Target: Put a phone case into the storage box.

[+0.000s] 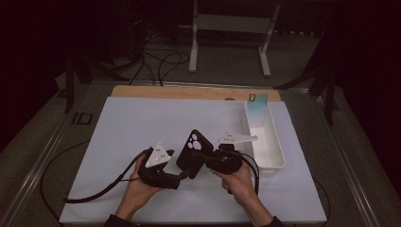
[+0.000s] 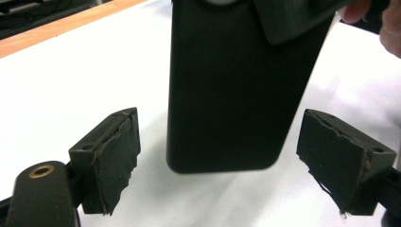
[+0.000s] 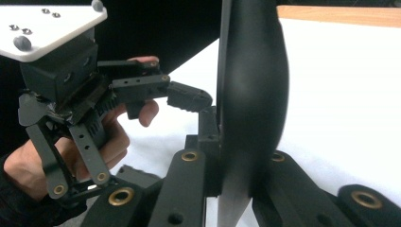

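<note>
A black phone case (image 1: 191, 149) with its camera cutout toward the far side is held upright above the white mat. My right gripper (image 1: 202, 160) is shut on its edge; in the right gripper view the jaws (image 3: 236, 175) clamp the thin case (image 3: 253, 85) from both sides. My left gripper (image 1: 183, 176) is open at the case's lower end. In the left gripper view its two pads (image 2: 113, 151) stand on either side of the case (image 2: 231, 85), with a gap to each. A hand carries the left gripper (image 3: 187, 100) at the left of the right gripper view.
A long white bin (image 1: 273, 146) stands at the right of the white mat (image 1: 142, 123), with a pale teal case (image 1: 257, 108) leaning at its far end. A wooden strip (image 1: 189, 92) borders the mat's far side. Cables trail off the left.
</note>
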A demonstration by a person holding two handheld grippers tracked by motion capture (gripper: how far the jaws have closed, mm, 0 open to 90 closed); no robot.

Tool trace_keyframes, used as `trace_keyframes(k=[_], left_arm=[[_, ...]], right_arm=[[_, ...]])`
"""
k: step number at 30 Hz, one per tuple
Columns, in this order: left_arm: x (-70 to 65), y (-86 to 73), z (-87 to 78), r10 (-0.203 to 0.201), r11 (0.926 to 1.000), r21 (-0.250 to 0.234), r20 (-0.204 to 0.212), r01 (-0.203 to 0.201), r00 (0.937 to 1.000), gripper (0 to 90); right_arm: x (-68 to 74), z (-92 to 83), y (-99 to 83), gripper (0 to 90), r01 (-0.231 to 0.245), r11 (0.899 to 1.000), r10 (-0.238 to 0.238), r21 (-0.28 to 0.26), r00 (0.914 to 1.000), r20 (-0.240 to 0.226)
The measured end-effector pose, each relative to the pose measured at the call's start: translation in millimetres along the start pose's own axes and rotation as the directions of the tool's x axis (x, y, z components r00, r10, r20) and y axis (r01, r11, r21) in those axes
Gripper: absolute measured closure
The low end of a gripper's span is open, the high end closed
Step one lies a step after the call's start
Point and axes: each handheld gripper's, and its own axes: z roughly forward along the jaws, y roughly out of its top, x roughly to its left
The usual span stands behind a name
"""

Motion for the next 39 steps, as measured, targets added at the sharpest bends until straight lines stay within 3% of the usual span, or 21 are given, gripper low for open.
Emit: trace_keyframes(k=[9, 17, 25, 29, 33, 34, 35, 37, 38, 39], left_arm=[[3.8, -2.3, 2.0, -0.023, 0.9996, 0.020, 0.041, 0.022, 0.9989, 6.6], [5.4, -2.1, 3.8, -0.051, 0.9984, 0.027, 0.096, 0.049, 0.9941, 0.0], [4.2, -2.2, 3.7, -0.046, 0.9989, 0.018, 0.141, 0.044, 0.9889, 0.0], [3.2, -3.2, 5.0, -0.043, 0.9990, 0.021, 0.177, 0.040, 0.9833, 0.0], [2.6, -3.6, 5.2, -0.039, 0.9992, 0.019, 0.188, 0.036, 0.9814, 1.5], [2.1, -4.7, 5.8, -0.036, 0.9992, 0.024, 0.207, 0.032, 0.9778, 1.5], [2.0, -5.3, 5.9, -0.033, 0.9993, 0.025, 0.210, 0.029, 0.9772, 8.3], [2.0, -5.3, 5.9, -0.033, 0.9993, 0.025, 0.210, 0.029, 0.9772, 10.9], [1.9, -6.7, 5.8, -0.025, 0.9996, 0.021, 0.234, 0.021, 0.9720, 10.9], [1.5, -6.9, 5.6, -0.021, 0.9997, 0.017, 0.236, 0.018, 0.9716, 18.3]], right_arm=[[-6.6, -12.9, 3.4, 85.7, 0.008, 1.000, -0.008, -0.012, 0.9999, 0.006], [-1.0, -13.4, 4.5, 85.6, 0.057, 0.998, -0.057, -0.002, 0.9969, -0.054], [8.3, -7.0, 4.8, 85.5, 0.106, 0.994, -0.104, 0.014, 0.9858, -0.132], [10.9, -4.1, 5.2, 85.4, 0.118, 0.993, -0.112, 0.022, 0.9778, -0.177], [11.0, -3.1, 5.4, 85.5, 0.124, 0.992, -0.118, 0.022, 0.9750, -0.188], [11.0, -3.1, 5.4, 85.5, 0.124, 0.992, -0.118, 0.022, 0.9750, -0.188], [11.0, -2.8, 5.7, 85.4, 0.117, 0.993, -0.111, 0.012, 0.9696, -0.218], [11.2, -2.9, 5.8, 85.4, 0.112, 0.994, -0.107, 0.011, 0.9694, -0.221], [11.2, -2.9, 5.8, 85.4, 0.112, 0.994, -0.107, 0.011, 0.9694, -0.221], [11.9, -2.4, 6.2, 85.4, 0.117, 0.993, -0.110, 0.014, 0.9650, -0.238]])
